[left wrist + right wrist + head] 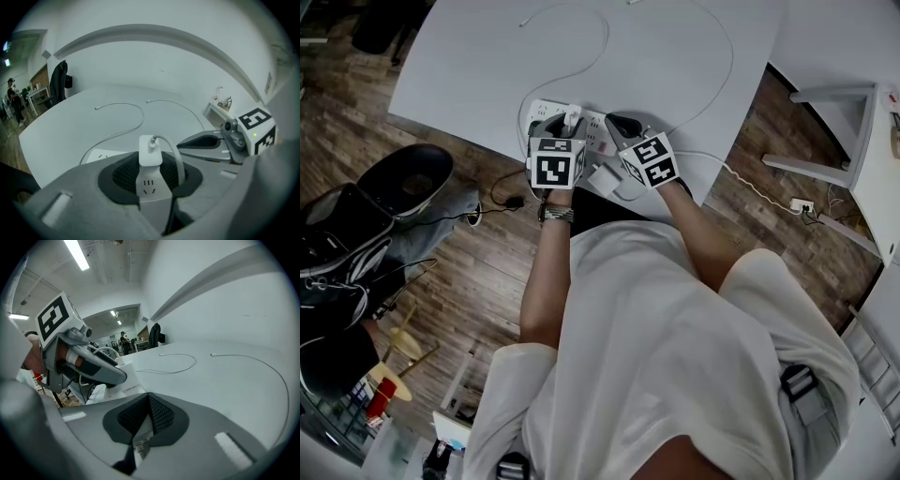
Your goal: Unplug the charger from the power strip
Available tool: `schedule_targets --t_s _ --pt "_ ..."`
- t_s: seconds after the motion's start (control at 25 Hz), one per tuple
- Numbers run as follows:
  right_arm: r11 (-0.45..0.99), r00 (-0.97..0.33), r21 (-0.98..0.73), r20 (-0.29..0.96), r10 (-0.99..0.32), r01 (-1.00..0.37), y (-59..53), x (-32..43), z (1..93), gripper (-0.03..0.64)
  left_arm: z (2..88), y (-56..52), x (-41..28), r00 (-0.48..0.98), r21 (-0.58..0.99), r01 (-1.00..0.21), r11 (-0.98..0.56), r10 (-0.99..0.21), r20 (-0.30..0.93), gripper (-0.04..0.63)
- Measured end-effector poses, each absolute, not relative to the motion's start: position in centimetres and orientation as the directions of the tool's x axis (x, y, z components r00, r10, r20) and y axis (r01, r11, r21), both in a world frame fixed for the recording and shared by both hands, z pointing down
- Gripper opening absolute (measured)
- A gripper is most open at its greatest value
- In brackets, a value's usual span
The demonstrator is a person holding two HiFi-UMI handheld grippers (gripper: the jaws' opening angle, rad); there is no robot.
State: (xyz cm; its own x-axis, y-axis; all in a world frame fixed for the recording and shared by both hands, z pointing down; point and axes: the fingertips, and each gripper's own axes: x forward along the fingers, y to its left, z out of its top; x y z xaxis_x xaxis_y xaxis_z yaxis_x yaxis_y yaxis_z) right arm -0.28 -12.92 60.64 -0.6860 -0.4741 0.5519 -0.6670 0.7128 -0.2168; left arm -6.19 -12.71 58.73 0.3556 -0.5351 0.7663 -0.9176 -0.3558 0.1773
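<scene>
While the power strip lay near the front edge of the table, the left gripper stood partly open. Its pads were clamped on the white charger, which sat upright and plugged into the strip, its cable arching off the top. Just beside it, the right gripper had its jaws together and gripped nothing. Its tips were over the strip's right end; contact unclear.
</scene>
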Motion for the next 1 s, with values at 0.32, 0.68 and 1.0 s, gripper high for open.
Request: schedule_targets --t_s 0.32,0.68,1.0 --pt "0.715 -0.691 -0.217 0.543 -0.478 -0.665 -11.9 0.2 59.8 0.002 57.6 -12.1 -5.7 0.319 0.140 -0.938 -0.318 -0.628 0.710 0.137" --pt "0.715 -0.691 -0.214 0.539 -0.482 -0.666 -11.7 0.4 59.9 0.002 57.4 -12.1 -5.4 0.228 -0.022 -0.948 -0.317 -0.728 0.646 0.137" --pt "0.716 -0.691 -0.210 0.536 -0.486 -0.666 -11.2 0.7 59.5 0.002 57.0 -11.6 -4.7 0.230 -0.055 -0.935 -0.349 -0.719 0.656 0.135"
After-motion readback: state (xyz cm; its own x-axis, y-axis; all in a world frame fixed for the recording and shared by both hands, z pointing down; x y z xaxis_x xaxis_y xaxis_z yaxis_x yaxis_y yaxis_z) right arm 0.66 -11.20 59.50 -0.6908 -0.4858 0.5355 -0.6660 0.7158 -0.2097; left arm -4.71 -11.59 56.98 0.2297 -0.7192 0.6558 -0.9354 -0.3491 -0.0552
